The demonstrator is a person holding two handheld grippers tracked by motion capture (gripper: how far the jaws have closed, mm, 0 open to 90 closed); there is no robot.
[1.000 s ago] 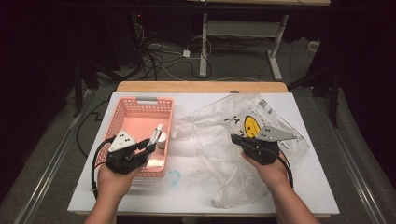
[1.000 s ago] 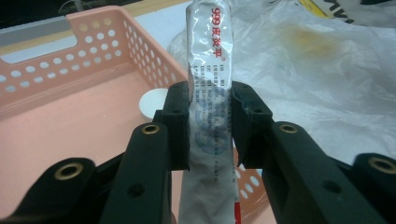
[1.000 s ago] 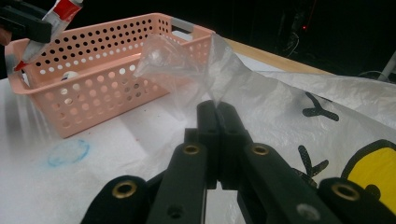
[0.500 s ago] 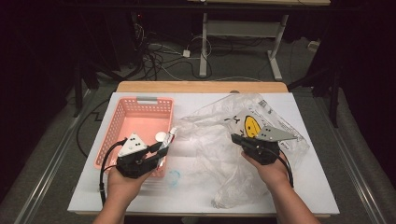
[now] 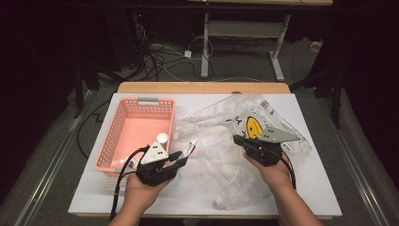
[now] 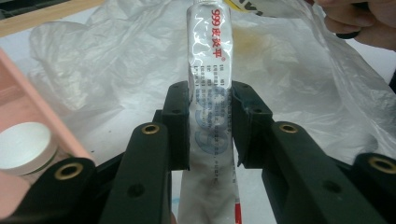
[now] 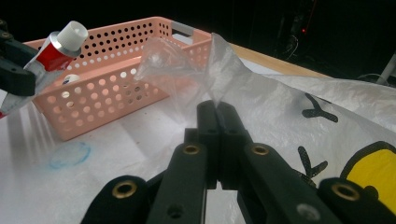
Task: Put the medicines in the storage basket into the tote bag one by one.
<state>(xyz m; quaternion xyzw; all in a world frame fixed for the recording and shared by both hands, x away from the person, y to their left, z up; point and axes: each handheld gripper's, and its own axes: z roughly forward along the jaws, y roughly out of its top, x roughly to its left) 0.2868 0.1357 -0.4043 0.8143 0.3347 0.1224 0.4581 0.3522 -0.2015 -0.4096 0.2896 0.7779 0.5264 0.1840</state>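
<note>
High view, left gripper (image 5: 181, 159): squeezing a tube (image 5: 190, 149), long way pointing past the fingers at the bag (image 5: 221, 155).
Right gripper (image 5: 238, 140): pinching the bag's edge, just beyond the tube's cap.

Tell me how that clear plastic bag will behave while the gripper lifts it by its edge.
The plastic bag looks thin and crumpled, so it will probably stay floppy and sag. The right gripper pinches only a fold of film, which may slip. It seems very light, so its mouth likely won't stay open unaided for the tube.
</note>
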